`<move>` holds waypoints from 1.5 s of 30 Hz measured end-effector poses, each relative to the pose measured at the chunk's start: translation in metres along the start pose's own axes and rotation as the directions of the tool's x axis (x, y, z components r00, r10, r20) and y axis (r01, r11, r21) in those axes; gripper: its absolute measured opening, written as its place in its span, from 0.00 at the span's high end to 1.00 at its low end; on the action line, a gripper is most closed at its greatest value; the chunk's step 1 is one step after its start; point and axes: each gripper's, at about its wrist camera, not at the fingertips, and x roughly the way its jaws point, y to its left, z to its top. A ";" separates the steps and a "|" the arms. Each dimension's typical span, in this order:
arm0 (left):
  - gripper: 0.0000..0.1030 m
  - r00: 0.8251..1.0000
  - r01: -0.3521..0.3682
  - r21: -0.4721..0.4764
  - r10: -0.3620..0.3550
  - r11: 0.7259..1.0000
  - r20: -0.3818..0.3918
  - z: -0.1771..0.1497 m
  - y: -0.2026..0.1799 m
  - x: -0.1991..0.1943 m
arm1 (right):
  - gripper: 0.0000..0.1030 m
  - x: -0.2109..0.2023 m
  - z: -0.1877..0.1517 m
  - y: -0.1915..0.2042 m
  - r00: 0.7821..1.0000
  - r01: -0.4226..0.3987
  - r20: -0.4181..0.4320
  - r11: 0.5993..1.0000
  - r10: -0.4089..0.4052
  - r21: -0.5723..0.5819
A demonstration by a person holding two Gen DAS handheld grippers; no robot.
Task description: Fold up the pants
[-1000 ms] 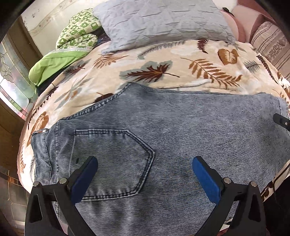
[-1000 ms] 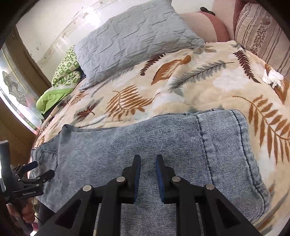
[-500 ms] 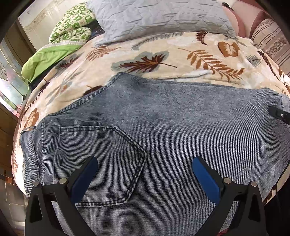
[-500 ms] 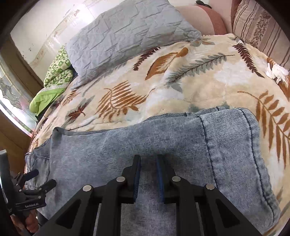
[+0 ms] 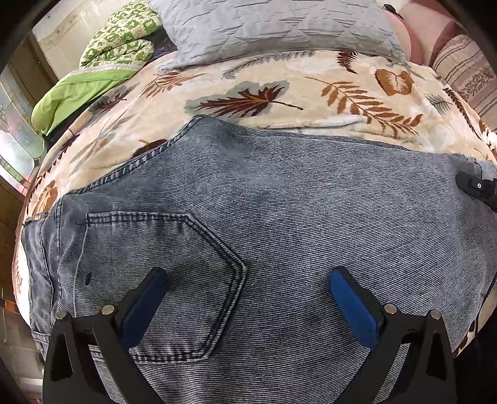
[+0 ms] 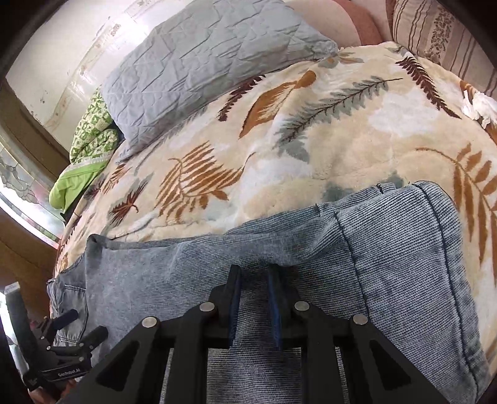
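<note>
Grey-blue denim pants [image 5: 279,217] lie flat across the near edge of the bed, waist and back pocket [image 5: 161,267] to the left. My left gripper [image 5: 248,295] is open wide just above the pocket area, holding nothing. In the right wrist view the pants [image 6: 388,273] end in hems at the right. My right gripper [image 6: 253,279] is nearly closed, its blue pads pressed into the denim, which bunches into a small fold between them. The left gripper [image 6: 77,329] shows at the lower left of that view.
The bed carries a cream leaf-print blanket [image 5: 279,93]. A grey quilted pillow [image 5: 273,28] and a green patterned quilt [image 5: 108,52] lie at the far side. A striped cushion [image 6: 441,34] and a white crumpled tissue [image 6: 478,107] are at the right.
My right gripper has lowered onto the pant leg and pinched a fold of denim. My left gripper has shifted slightly over the pocket, still open.
</note>
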 end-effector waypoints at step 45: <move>0.00 0.991 -0.085 0.125 0.097 0.989 -0.096 0.020 -0.039 -0.004 | 0.80 -0.015 -0.010 -0.007 0.994 -0.065 -0.088 0.997 0.068 0.035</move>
